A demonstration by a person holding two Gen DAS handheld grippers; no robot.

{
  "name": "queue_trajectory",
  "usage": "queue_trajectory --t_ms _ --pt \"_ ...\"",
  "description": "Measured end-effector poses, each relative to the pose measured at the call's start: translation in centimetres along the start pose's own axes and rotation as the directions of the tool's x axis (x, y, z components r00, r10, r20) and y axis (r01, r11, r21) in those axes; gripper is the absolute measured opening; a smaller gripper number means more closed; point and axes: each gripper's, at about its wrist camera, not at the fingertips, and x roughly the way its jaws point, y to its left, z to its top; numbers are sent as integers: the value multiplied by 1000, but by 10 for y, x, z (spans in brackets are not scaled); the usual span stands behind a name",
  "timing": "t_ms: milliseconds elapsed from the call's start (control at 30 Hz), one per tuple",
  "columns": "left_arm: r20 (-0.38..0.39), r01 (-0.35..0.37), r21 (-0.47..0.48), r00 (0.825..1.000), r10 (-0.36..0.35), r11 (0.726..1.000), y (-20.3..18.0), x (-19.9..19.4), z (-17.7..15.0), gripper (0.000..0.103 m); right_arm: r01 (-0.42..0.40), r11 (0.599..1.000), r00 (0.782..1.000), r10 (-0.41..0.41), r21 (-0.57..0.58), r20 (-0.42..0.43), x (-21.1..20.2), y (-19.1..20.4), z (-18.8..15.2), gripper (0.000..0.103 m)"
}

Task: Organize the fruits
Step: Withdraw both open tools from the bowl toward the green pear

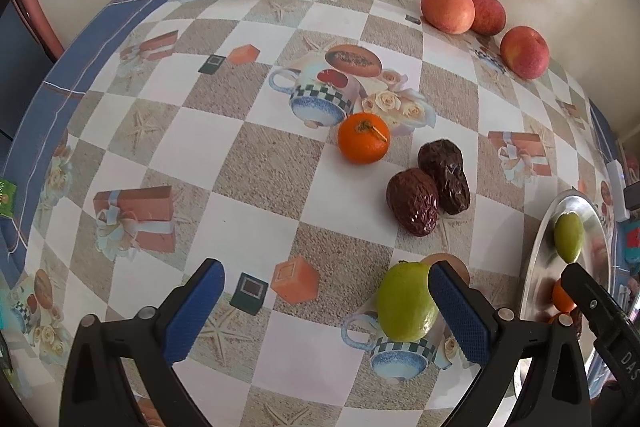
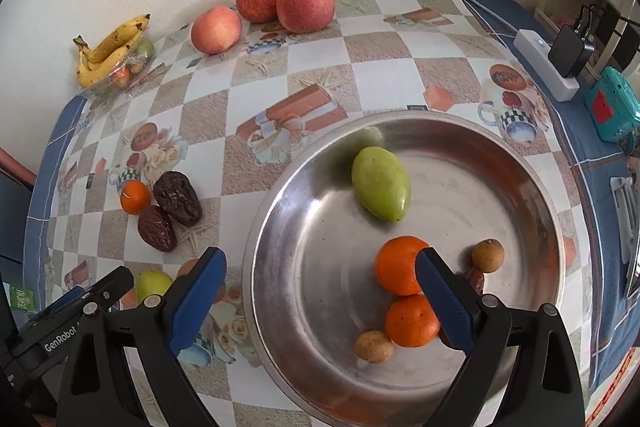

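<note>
Left tongs [image 1: 326, 311] and right tongs [image 2: 320, 303] both wide apart, empty, green fruit [image 1: 406, 303] beside left's inner pad, dates [image 1: 428, 191] and tangerine [image 1: 363, 137] beyond.

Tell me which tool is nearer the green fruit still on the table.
Left. The left tool is open right beside the green fruit; the right tool hangs over the metal bowl.
</note>
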Motion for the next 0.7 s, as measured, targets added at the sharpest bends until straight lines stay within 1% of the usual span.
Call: queue_trajectory --t_ms 133,267,400,533,700 --pt "33 3 -8 999 -2 1000 6 -9 4 103 -2 1000 1000 2 -3 5 0 7 2 96" --pt "67 -17 -29 998 19 999 18 -16 11 103 -18 1000 1000 18 -20 -2 1 17 2 96" --pt "76 -19 -74 997 25 997 33 -19 14 103 -35 999 999 34 -42 -14 3 33 -1 96" --pt "87 -24 -141 996 37 990 52 -22 17 103 -49 995 999 47 -86 -19 4 49 -4 96" --pt "81 -31 -171 996 46 985 67 -20 19 103 -83 989 996 80 -123 -27 3 67 -7 96"
